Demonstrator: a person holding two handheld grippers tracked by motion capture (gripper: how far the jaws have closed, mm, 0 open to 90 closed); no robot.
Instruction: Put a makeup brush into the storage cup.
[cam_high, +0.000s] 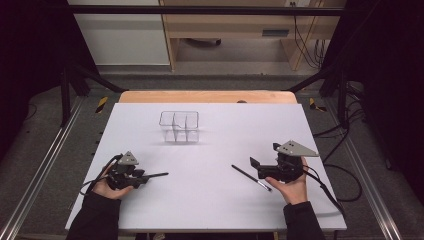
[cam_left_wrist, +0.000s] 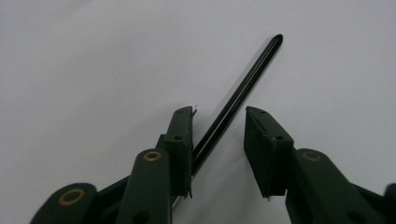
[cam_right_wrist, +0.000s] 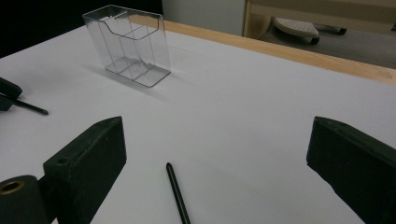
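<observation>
Obstacle: clear plastic organizer (cam_high: 179, 126) stood far-centre on white table (cam_high: 215, 200) | two black pens (cam_high: 250, 178) lay near of organizer, left and right | open surface between them and around organizer

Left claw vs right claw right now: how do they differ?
Opening: the left claw has its jaws set narrow, while the right claw gapes wide.

Contact: a black stick lies between the left claw's jaws, against one jaw and clear of the other; the other black stick lies on the white table between the right claw's jaws, touching neither.

Shared: both are black, low over the table, and neither is clamped shut.
</observation>
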